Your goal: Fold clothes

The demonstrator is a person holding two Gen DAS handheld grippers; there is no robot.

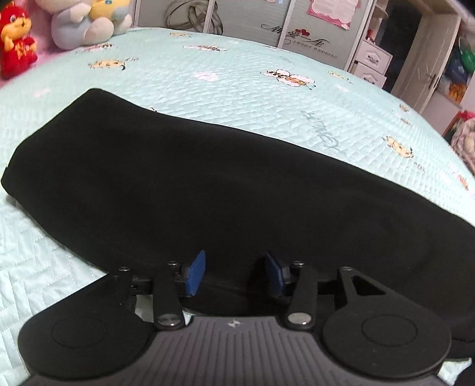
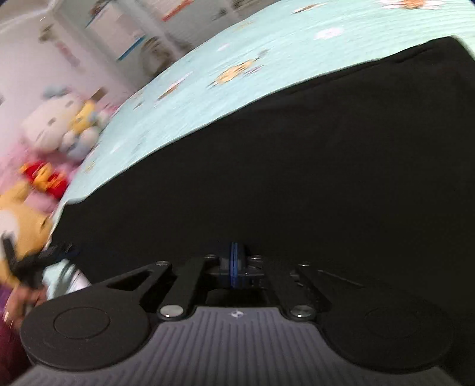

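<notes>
A black garment [image 1: 225, 190] lies folded into a long band across the pale green bedspread [image 1: 237, 77]. In the left wrist view my left gripper [image 1: 235, 273] hovers over the garment's near edge, and its blue pads [image 1: 196, 274] stand well apart with only flat cloth behind them. In the blurred right wrist view the same black garment [image 2: 311, 166] fills most of the picture. My right gripper [image 2: 234, 262] is low over it, blue pads pressed together; no cloth shows between them.
Plush toys [image 1: 89, 20] sit at the head of the bed, with a red one [image 1: 16, 41] at the left. Wardrobe doors [image 1: 255, 20] and white drawers [image 1: 371, 62] stand beyond the bed. A hand holding the other gripper [image 2: 29, 267] shows at the left edge.
</notes>
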